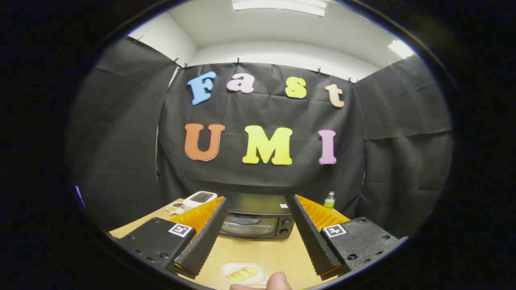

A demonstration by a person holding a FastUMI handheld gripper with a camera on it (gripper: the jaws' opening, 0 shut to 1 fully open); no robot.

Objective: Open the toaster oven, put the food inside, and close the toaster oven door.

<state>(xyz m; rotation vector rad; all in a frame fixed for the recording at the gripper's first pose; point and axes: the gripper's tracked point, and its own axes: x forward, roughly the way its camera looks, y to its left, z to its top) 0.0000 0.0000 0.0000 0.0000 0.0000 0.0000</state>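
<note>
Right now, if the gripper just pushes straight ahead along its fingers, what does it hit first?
Probably the black toaster oven, its glass door shut, standing beyond the open gripper on the wooden table. The white plate of yellow food sits lower, between the fingers, likely under that line. Depth is unclear.

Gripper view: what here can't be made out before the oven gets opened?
- Toaster oven: its sides sit behind the open gripper fingers; the interior is too dark behind the glass.
- Food on the plate: too small to identify.
- Fingertip: the rest of the hand is cut off.
- White device and bottle: too small for detail.
</note>
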